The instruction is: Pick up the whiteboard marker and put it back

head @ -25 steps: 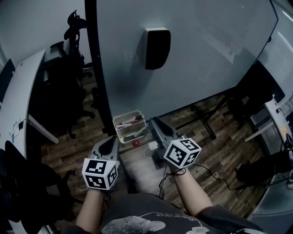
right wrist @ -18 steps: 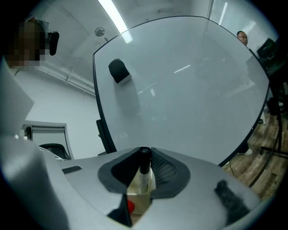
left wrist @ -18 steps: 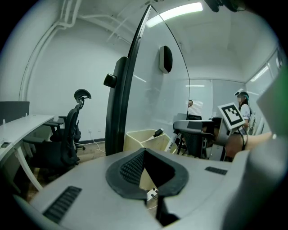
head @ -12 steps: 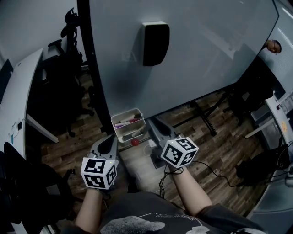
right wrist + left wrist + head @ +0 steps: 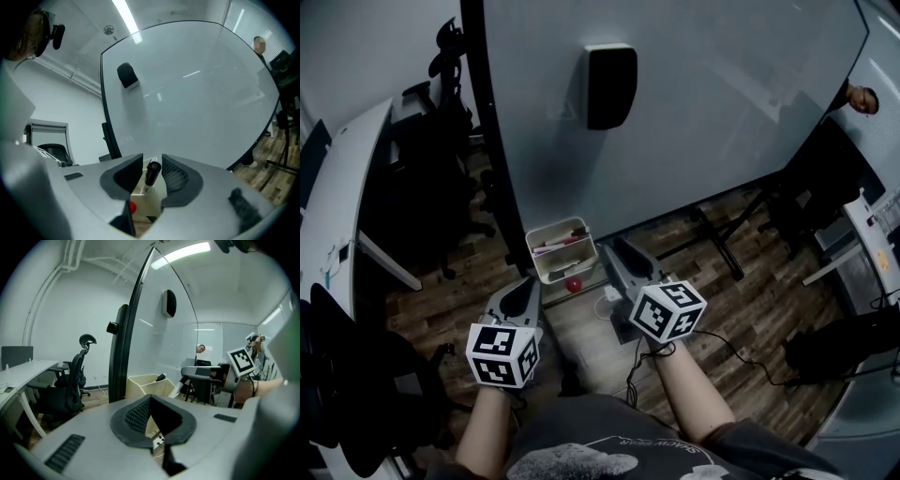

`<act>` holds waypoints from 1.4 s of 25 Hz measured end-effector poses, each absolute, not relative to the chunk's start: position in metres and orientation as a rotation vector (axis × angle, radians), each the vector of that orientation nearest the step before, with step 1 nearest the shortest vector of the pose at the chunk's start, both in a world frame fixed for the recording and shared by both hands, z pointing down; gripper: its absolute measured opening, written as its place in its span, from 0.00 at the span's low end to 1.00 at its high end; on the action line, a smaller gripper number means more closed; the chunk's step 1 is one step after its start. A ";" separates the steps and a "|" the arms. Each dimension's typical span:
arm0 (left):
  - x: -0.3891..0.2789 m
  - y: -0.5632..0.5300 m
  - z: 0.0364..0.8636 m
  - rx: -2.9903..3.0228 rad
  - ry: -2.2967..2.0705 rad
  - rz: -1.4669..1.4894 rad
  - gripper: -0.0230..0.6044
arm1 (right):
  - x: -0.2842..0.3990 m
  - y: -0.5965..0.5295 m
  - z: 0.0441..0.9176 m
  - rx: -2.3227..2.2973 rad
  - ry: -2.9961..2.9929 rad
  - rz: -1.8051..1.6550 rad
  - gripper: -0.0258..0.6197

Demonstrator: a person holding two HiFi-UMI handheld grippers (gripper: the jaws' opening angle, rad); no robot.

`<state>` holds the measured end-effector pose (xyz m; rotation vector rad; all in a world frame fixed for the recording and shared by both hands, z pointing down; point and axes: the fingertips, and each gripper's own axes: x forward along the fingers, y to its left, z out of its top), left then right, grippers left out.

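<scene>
The whiteboard marker point(image 5: 152, 174) stood black cap up in the cream tray point(image 5: 555, 232), between the jaws of the right gripper point(image 5: 617, 255); those jaws were opening, and neither pad appeared to press on it; the left gripper point(image 5: 525, 289) had its jaws closed together on nothing, its tips just short of the tray's near-left corner.

From the head view, the tray sat at 12 o'clock of the two grippers, against the lower edge of the whiteboard point(image 5: 694, 122) beside its dark side frame point(image 5: 492, 141); the board closed off everything from 12 to 2 o'clock; a red knob point(image 5: 573, 283) sat at the tray's near edge, between the two grippers.

Bare wooden floor point(image 5: 750, 281) lay open toward 3 o'clock, crossed by the board's stand legs point(image 5: 718, 242) and a thin cable point(image 5: 741, 361); at 9 to 11 o'clock dark office chairs point(image 5: 441, 84) and a white desk point(image 5: 347, 187) crowded the left side; a black eraser point(image 5: 611, 84) clung to the board well above the tray; another person point(image 5: 861, 97) showed past the board's far right edge.
</scene>
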<state>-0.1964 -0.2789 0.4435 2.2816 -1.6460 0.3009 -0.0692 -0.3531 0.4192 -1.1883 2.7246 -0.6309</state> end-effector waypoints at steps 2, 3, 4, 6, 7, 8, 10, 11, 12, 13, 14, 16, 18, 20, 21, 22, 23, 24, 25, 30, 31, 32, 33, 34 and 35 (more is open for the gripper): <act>-0.195 -0.274 0.442 2.281 -1.652 0.298 0.06 | -0.065 -0.350 0.417 -1.194 2.714 -0.630 0.22; -0.193 -0.272 0.441 2.281 -1.655 0.297 0.06 | -0.062 -0.348 0.416 -1.198 2.707 -0.627 0.22; -0.192 -0.269 0.440 2.282 -1.656 0.297 0.06 | -0.059 -0.346 0.414 -1.203 2.700 -0.623 0.22; -0.189 -0.263 0.439 2.286 -1.659 0.294 0.06 | -0.052 -0.341 0.409 -1.214 2.687 -0.610 0.22; -0.187 -0.261 0.437 2.288 -1.661 0.292 0.06 | -0.049 -0.338 0.407 -1.220 2.681 -0.602 0.22; -0.185 -0.258 0.436 2.291 -1.663 0.289 0.06 | -0.045 -0.335 0.404 -1.227 2.676 -0.593 0.22; -0.180 -0.252 0.433 2.296 -1.665 0.282 0.06 | -0.037 -0.328 0.399 -1.237 2.670 -0.573 0.22; -0.177 -0.248 0.432 2.299 -1.665 0.280 0.06 | -0.033 -0.324 0.397 -1.239 2.667 -0.566 0.22; -0.174 -0.244 0.431 2.301 -1.666 0.279 0.06 | -0.030 -0.319 0.395 -1.239 2.665 -0.561 0.22; -0.170 -0.239 0.430 2.303 -1.666 0.277 0.06 | -0.026 -0.313 0.394 -1.241 2.662 -0.558 0.20; -0.167 -0.235 0.429 2.305 -1.666 0.276 0.06 | -0.022 -0.308 0.392 -1.245 2.659 -0.555 0.17; -0.159 -0.224 0.427 2.309 -1.664 0.273 0.06 | -0.015 -0.295 0.390 -1.248 2.662 -0.550 0.13; -0.152 -0.212 0.426 2.312 -1.663 0.273 0.06 | -0.011 -0.280 0.389 -1.241 2.679 -0.541 0.11; -0.147 -0.199 0.426 2.312 -1.664 0.272 0.06 | -0.009 -0.264 0.390 -1.231 2.702 -0.534 0.10; -0.144 -0.192 0.426 2.313 -1.665 0.272 0.06 | -0.008 -0.256 0.390 -1.224 2.714 -0.533 0.10; -0.141 -0.185 0.426 2.314 -1.665 0.273 0.06 | -0.006 -0.249 0.391 -1.218 2.724 -0.532 0.09; -0.138 -0.179 0.426 2.315 -1.665 0.274 0.06 | -0.005 -0.241 0.391 -1.211 2.735 -0.532 0.09; -0.135 -0.172 0.426 2.316 -1.666 0.274 0.06 | -0.005 -0.233 0.392 -1.204 2.746 -0.532 0.09; -0.133 -0.165 0.426 2.316 -1.667 0.275 0.06 | -0.004 -0.225 0.393 -1.197 2.758 -0.531 0.08; -0.120 -0.135 0.425 2.308 -1.675 0.272 0.06 | 0.003 -0.191 0.398 -1.169 2.793 -0.541 0.08; -0.118 -0.131 0.425 2.305 -1.678 0.272 0.06 | 0.004 -0.185 0.399 -1.166 2.801 -0.544 0.07; -0.117 -0.126 0.424 2.304 -1.683 0.272 0.06 | 0.005 -0.180 0.400 -1.163 2.808 -0.547 0.07; -0.116 -0.122 0.423 2.302 -1.687 0.271 0.06 | 0.005 -0.176 0.401 -1.160 2.812 -0.551 0.07; -0.115 -0.118 0.422 2.301 -1.691 0.269 0.06 | 0.007 -0.171 0.402 -1.157 2.814 -0.555 0.07; -0.113 -0.115 0.421 2.300 -1.694 0.268 0.06 | 0.008 -0.167 0.403 -1.155 2.816 -0.559 0.07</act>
